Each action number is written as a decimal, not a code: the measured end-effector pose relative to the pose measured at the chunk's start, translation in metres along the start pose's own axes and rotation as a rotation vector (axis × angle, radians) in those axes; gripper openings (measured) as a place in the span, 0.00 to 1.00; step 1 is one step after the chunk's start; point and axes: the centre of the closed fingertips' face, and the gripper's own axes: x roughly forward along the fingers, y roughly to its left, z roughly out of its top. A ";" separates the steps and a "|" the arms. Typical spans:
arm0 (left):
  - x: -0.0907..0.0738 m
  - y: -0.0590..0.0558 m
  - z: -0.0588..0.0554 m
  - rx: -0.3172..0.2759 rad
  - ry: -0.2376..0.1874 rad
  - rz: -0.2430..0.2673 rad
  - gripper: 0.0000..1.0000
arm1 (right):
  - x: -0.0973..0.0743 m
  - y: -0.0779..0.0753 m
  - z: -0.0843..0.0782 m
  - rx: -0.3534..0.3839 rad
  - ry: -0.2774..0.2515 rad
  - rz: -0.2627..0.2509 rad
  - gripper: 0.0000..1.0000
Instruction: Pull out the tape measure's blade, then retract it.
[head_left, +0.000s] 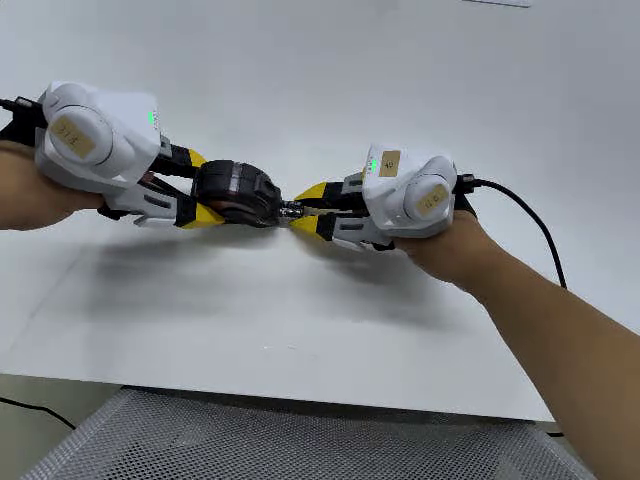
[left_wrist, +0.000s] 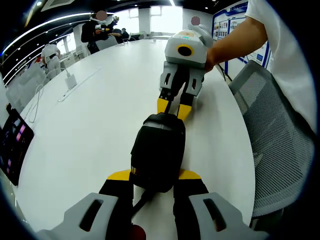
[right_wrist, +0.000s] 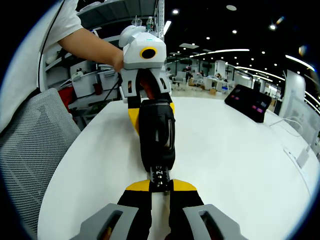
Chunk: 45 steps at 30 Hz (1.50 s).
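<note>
Now my left gripper (head_left: 200, 187) clamps the tape measure (head_left: 237, 192) just above the table (head_left: 300, 320). My right gripper (head_left: 310, 208) pinches the blade tip (right_wrist: 159, 176), which may slip free if I pull crookedly.

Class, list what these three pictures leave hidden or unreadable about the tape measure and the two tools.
- End hook of the blade: right gripper view, pinched inside the right tool.
- Numbers on the blade: head view, too small to read.
- Flanks of the tape measure: left gripper view, covered by the left tool.
- Any lettering on the tape measure: head view, too dark and small.
</note>
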 end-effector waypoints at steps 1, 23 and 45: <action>0.000 0.000 0.000 -0.002 0.000 0.000 0.25 | -0.001 0.000 0.000 0.001 0.002 -0.003 0.08; 0.000 0.000 0.000 0.000 0.005 0.002 0.25 | -0.026 0.001 -0.009 -0.013 0.023 -0.026 0.08; 0.001 0.000 0.000 0.007 0.010 0.001 0.25 | -0.046 -0.003 -0.025 -0.002 0.043 -0.039 0.08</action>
